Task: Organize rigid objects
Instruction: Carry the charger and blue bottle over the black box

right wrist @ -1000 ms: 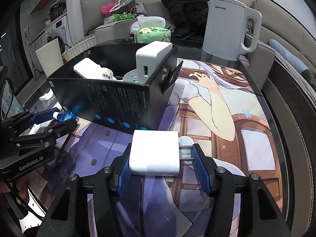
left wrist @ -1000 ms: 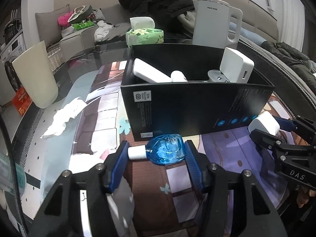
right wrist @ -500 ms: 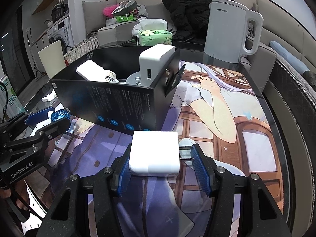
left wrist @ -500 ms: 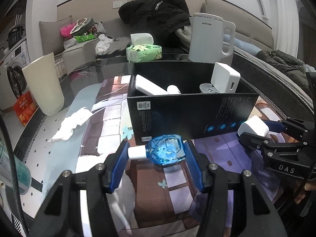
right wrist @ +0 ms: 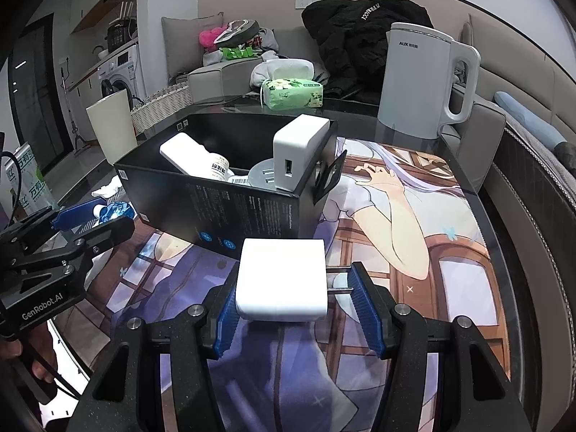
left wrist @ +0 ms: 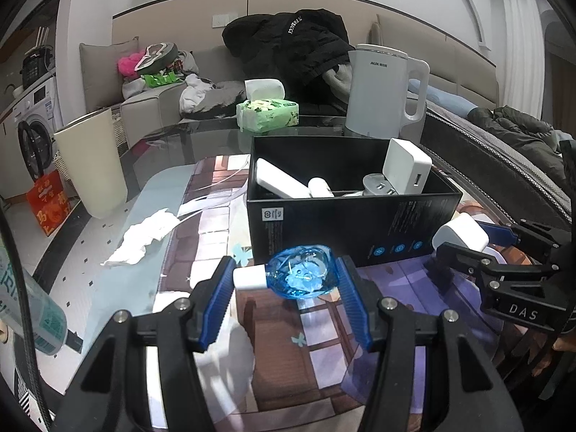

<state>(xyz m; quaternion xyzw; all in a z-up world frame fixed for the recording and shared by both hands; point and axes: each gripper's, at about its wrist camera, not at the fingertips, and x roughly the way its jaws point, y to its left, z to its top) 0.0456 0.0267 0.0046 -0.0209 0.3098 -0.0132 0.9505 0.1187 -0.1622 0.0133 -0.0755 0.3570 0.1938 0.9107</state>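
Observation:
My left gripper point(left wrist: 284, 282) is shut on a small blue bottle point(left wrist: 300, 273) with a white cap, held above the mat in front of the black box point(left wrist: 345, 223). My right gripper point(right wrist: 293, 282) is shut on a white charger point(right wrist: 282, 279) with its prongs to the right, held above the mat near the box's point(right wrist: 216, 212) front right corner. The box holds a white power bank point(right wrist: 185, 153), a pill bottle point(right wrist: 217, 165), a grey adapter point(right wrist: 261, 176) and a white charger block point(right wrist: 297, 147). Each gripper shows in the other's view: the right point(left wrist: 468, 237), the left point(right wrist: 97, 214).
A white kettle point(right wrist: 421, 82) stands at the table's back right, a green tissue pack point(right wrist: 291, 91) behind the box. A crumpled tissue point(left wrist: 142, 235) lies left of the box. A cream bin point(left wrist: 91, 163) stands beside the table on the left. The printed mat point(right wrist: 414, 216) extends right.
Both grippers have risen with their objects and drawn back a little from the box; the box now appears lower and farther in both views.

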